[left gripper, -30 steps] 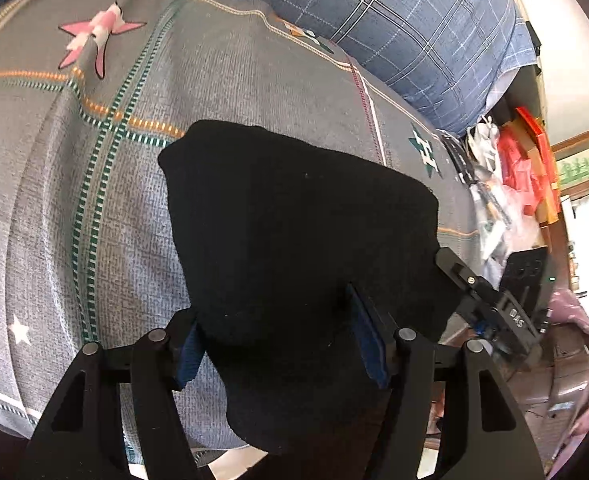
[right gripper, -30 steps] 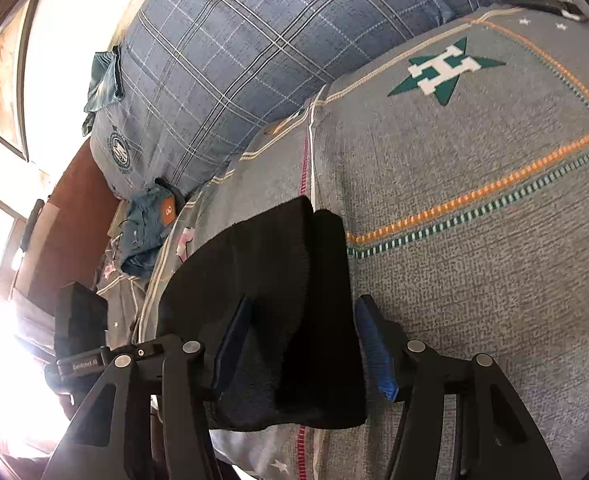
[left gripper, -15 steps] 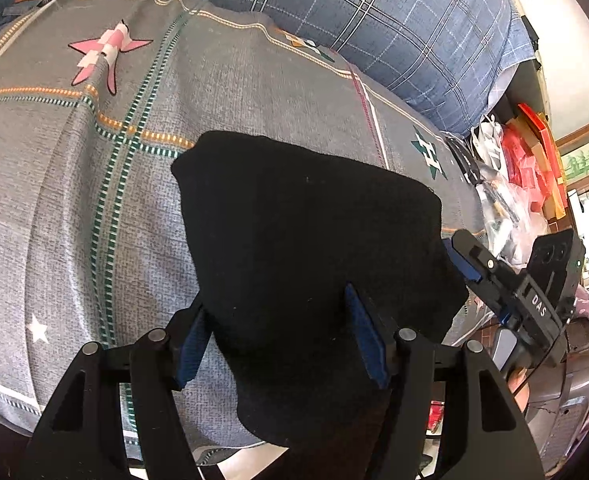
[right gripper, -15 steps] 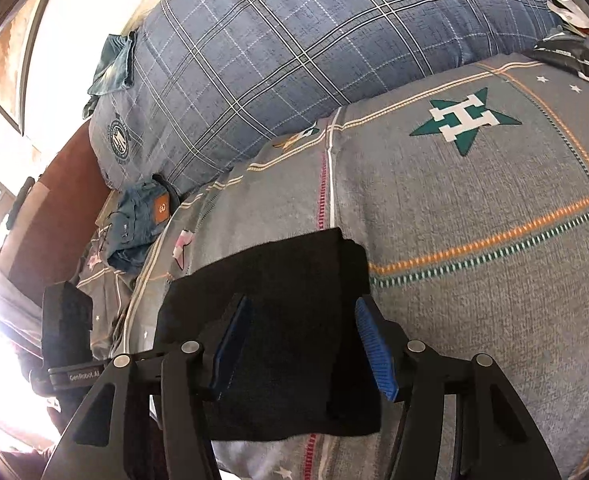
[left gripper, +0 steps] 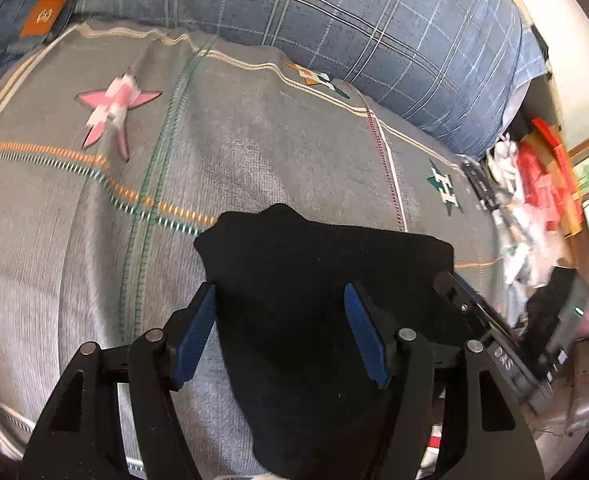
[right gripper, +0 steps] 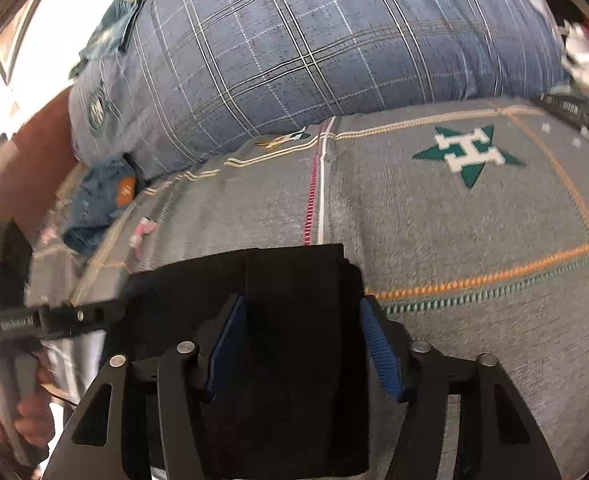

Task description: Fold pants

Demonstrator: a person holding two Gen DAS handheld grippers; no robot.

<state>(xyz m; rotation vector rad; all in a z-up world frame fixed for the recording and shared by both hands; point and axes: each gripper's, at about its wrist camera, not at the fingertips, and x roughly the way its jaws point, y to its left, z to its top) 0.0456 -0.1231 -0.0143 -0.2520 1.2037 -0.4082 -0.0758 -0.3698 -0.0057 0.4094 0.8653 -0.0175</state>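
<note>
Black pants (left gripper: 326, 320) folded into a compact stack on the grey bedspread (left gripper: 254, 152), near its front edge.

The cloth is judged soft, light and limp, so the thick folded edges should be gripped. The left gripper (left gripper: 280, 328) stands apart over the stack; the right gripper (right gripper: 302, 344) is closing around it, with contact not discernible.

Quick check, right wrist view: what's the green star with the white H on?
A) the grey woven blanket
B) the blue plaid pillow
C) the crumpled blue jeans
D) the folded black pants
A: the green star with the white H is woven into the grey woven blanket, up and to the right of the folded black pants and below the blue plaid pillow.
</note>
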